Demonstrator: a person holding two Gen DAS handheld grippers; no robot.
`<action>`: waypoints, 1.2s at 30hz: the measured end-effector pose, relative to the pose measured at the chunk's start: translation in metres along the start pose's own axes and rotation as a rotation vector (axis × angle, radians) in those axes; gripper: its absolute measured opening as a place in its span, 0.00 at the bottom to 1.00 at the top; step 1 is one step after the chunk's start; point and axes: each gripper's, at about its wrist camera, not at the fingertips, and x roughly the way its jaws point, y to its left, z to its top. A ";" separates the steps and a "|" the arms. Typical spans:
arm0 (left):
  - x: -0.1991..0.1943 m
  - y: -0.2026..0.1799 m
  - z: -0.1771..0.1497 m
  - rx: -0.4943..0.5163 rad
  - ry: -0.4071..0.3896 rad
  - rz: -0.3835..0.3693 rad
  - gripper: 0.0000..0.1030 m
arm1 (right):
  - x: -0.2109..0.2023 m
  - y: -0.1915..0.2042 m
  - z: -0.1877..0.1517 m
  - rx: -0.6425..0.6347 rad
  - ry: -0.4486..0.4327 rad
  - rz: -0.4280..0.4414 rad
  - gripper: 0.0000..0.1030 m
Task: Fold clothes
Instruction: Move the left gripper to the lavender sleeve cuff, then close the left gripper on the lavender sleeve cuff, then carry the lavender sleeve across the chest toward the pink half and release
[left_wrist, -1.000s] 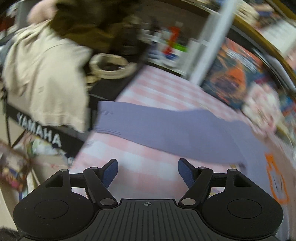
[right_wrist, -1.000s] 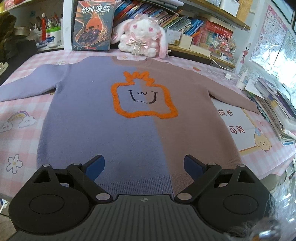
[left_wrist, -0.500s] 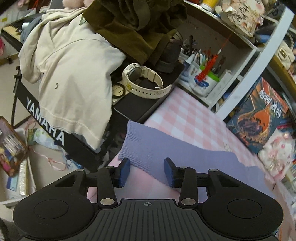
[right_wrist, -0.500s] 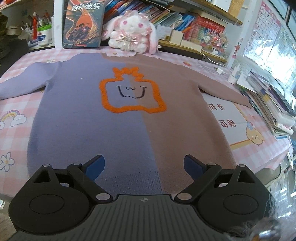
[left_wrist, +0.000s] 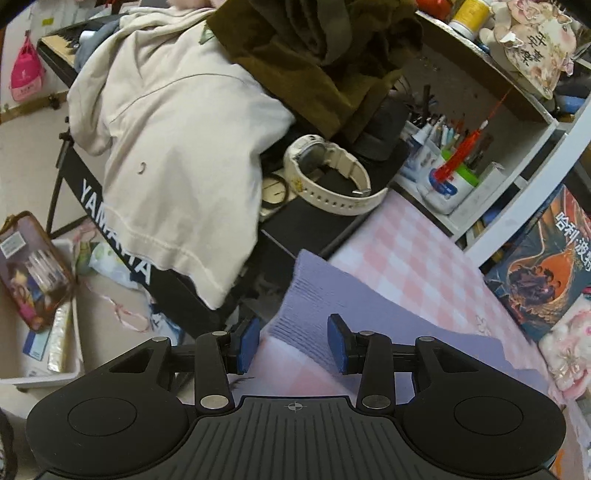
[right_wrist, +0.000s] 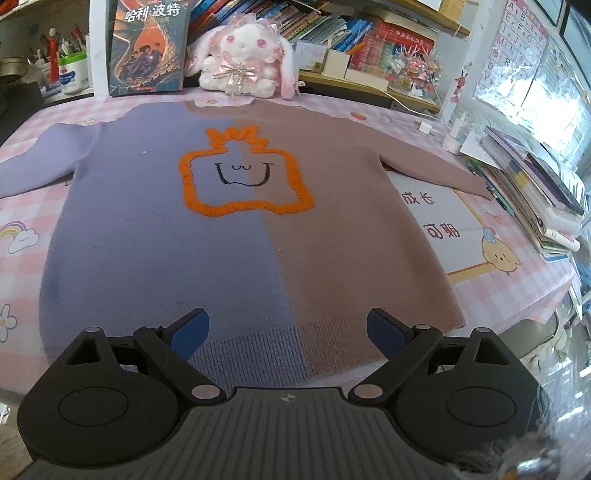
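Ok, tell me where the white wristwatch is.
In the left wrist view, the white wristwatch lies on the black surface, between the cream hoodie and the pen cup.

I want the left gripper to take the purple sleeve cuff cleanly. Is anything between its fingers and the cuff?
Nothing visible is in the way. The ribbed cuff of the purple sleeve already sits between the fingers of the left gripper, at the edge of the pink checked tablecloth. The white watch lies well beyond it.

sweater (right_wrist: 236, 240) left cuff: cut off at frame edge | hem middle: hidden behind right tool (right_wrist: 288, 332)
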 end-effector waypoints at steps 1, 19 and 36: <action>-0.002 -0.002 -0.001 0.004 -0.013 -0.005 0.33 | 0.000 0.000 0.000 -0.002 -0.001 0.001 0.90; 0.019 -0.004 0.000 -0.136 0.025 -0.109 0.08 | -0.001 -0.005 0.003 0.002 -0.011 -0.013 0.90; -0.031 -0.054 0.013 -0.106 -0.093 -0.244 0.06 | 0.015 -0.029 0.012 0.004 -0.040 0.036 0.90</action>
